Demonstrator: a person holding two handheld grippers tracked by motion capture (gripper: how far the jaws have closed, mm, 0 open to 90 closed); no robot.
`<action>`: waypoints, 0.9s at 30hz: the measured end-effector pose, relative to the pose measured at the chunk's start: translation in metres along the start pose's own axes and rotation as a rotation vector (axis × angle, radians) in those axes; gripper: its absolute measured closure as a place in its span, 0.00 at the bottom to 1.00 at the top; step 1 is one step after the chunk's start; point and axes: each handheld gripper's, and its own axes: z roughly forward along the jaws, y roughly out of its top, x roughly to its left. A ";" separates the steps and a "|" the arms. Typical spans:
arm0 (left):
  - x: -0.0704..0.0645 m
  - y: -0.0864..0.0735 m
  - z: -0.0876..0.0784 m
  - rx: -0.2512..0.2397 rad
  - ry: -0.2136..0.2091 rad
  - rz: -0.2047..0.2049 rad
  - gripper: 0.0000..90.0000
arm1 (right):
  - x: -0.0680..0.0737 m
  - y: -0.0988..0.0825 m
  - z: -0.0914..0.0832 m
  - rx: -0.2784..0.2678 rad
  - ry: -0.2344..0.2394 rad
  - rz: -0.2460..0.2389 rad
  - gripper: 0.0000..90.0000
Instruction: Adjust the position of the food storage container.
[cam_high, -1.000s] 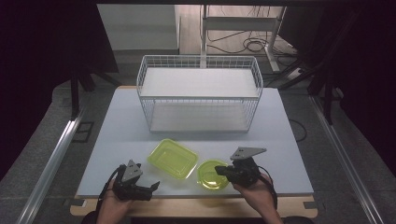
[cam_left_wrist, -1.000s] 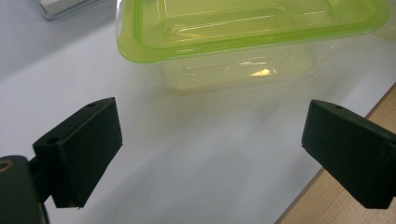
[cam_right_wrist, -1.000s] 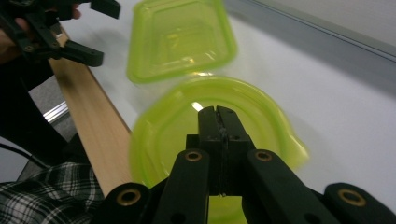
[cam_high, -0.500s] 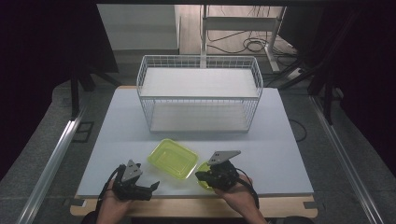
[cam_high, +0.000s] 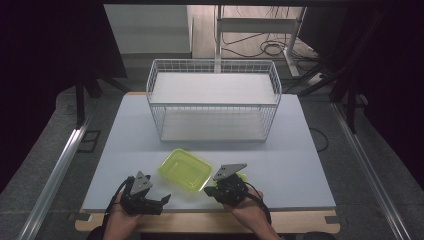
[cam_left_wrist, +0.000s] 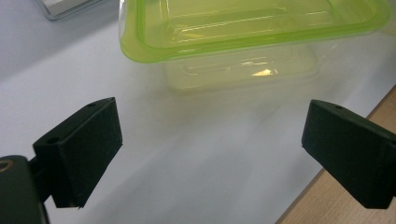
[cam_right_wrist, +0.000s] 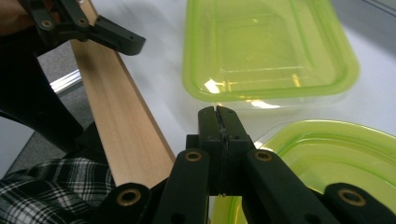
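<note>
A rectangular lime-green plastic container (cam_high: 185, 170) lies on the white table top (cam_high: 300, 150) near the front. A second lime-green container (cam_high: 243, 177) lies just right of it, mostly under my right gripper (cam_high: 212, 190). In the right gripper view the right gripper (cam_right_wrist: 217, 112) is shut, jaws pressed together with nothing seen between them, above the second container's rim (cam_right_wrist: 327, 135) and short of the rectangular one (cam_right_wrist: 266, 51). My left gripper (cam_high: 162, 199) rests at the front left. Its jaws stand wide open (cam_left_wrist: 210, 140), facing the rectangular container (cam_left_wrist: 252, 28).
A white wire basket (cam_high: 214, 100) stands at the back middle of the table. A wooden edge strip (cam_right_wrist: 121, 121) runs along the table's front. A plaid sleeve (cam_right_wrist: 46, 186) is at the lower left of the right gripper view.
My right gripper has moved left, over the second container and toward the rectangular one. The left gripper has stayed where it was.
</note>
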 end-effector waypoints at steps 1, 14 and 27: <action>0.000 0.000 0.000 0.000 0.000 0.000 0.06 | -0.001 -0.001 -0.001 0.000 -0.001 0.007 0.99; 0.000 0.000 0.000 0.005 0.001 0.001 0.05 | -0.027 -0.022 -0.026 -0.020 -0.063 0.083 0.99; -0.001 0.000 0.001 0.005 -0.001 -0.004 0.05 | -0.057 -0.039 -0.050 -0.049 -0.143 0.162 0.99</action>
